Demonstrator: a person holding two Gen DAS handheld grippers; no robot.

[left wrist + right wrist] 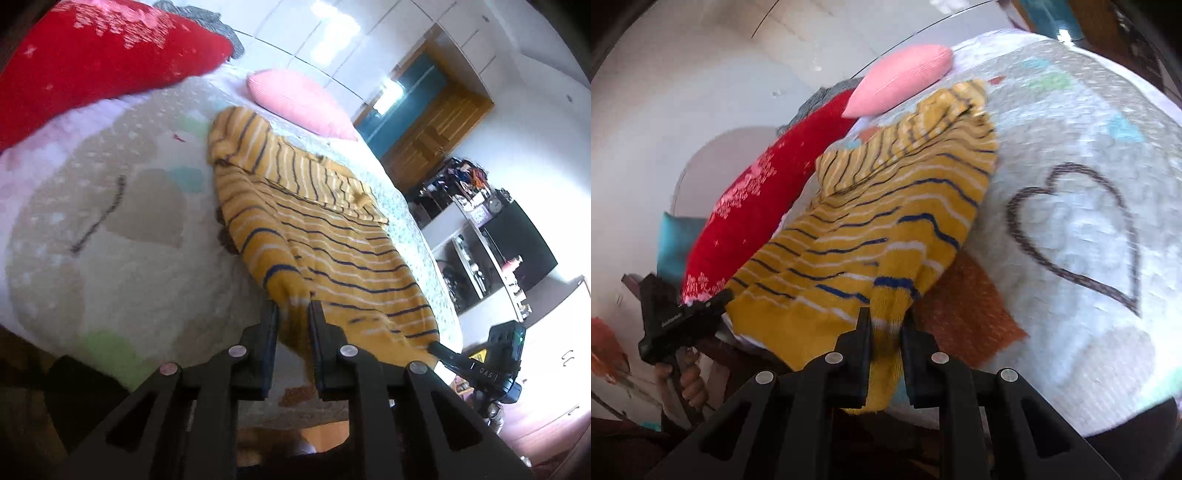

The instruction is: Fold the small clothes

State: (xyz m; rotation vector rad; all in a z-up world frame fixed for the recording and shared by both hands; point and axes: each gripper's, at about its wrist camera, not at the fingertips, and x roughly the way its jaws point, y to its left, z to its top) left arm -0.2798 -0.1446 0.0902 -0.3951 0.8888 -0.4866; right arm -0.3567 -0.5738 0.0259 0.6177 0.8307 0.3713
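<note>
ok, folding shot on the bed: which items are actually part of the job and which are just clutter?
In the job:
- striped yellow garment
- left gripper, shut on its near edge
- right gripper, shut on another near corner

Just lying about:
- red cushion
- pink cushion
- grey knit behind the red cushion
- patterned bedspread
- shelves in the background

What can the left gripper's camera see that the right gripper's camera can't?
Only the left wrist view shows the wooden door and the cluttered shelves. Only the right wrist view shows the black heart outline on the bedspread and a hand holding the other gripper's handle. Both show the yellow striped garment, the red cushion, the pink cushion, and each gripper shut on a garment corner.
</note>
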